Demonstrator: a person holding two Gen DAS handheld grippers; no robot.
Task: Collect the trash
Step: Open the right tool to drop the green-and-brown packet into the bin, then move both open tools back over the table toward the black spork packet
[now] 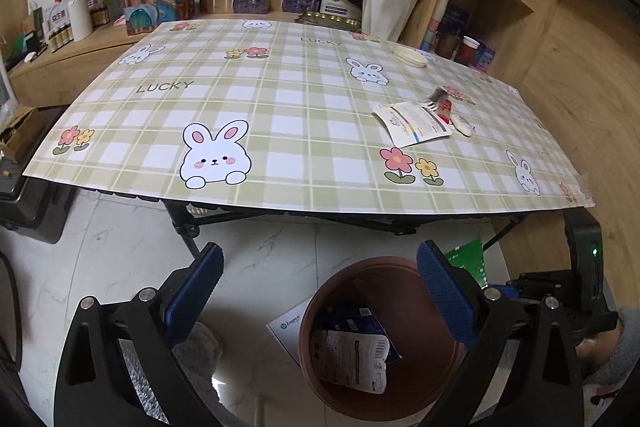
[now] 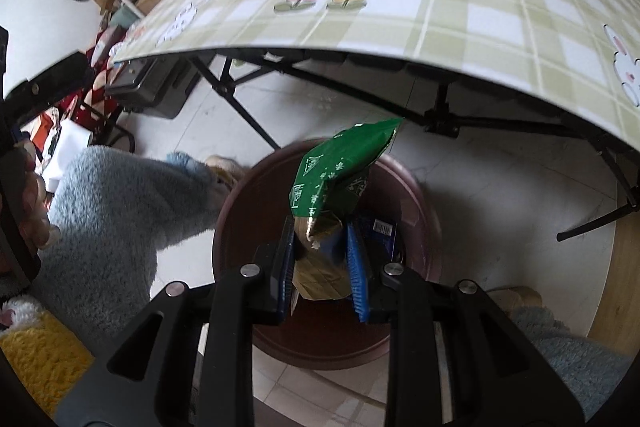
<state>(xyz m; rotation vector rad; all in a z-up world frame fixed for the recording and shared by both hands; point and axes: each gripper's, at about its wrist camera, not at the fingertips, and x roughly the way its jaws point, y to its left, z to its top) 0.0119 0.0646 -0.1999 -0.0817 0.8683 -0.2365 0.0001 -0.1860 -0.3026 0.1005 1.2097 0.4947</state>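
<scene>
The right gripper pinched a green snack bag by its crumpled lower end above the brown bin; it looked light, crinkly and slippery. The left gripper hung open. More wrappers lay on the plaid tabletop over a marble-tile floor.

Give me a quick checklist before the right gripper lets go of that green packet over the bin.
1. Right gripper shut on green packet: ok.
2. Packet above the brown bin opening: ok.
3. Bin has room; only a blue and white wrapper inside: ok.
4. Left gripper open, holding nothing: ok.
5. Table cleared of trash: not ok, white packet and small scraps remain.
</scene>
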